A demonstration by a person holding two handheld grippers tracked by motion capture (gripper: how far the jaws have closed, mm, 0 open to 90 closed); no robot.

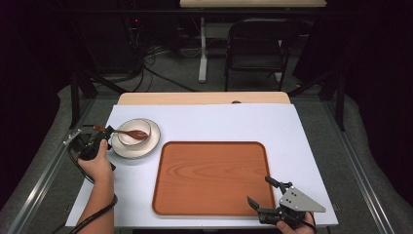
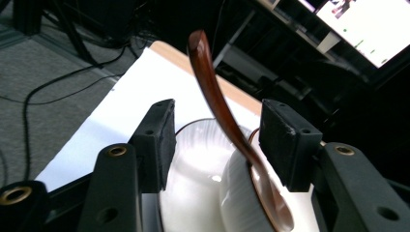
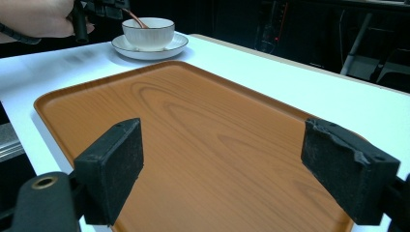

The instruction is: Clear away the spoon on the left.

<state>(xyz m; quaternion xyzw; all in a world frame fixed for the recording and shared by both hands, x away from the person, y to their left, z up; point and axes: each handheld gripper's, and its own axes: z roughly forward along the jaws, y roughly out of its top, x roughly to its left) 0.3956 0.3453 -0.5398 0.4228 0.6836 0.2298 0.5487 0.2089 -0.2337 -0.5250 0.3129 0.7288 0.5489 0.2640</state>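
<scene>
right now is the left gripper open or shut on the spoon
Open. In the left gripper view the left gripper has its jaws apart on either side of the spoon, with a clear gap to the handle.

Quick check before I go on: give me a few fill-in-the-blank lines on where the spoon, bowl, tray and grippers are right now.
1. The brown spoon rests with its scoop end inside the white ____.
2. The bowl stands on a ____.
3. The left gripper is open, with the spoon's ____ between its pads.
4. The right gripper, also open, hovers over the wooden ____.

Missing words: bowl; saucer; handle; tray
</scene>
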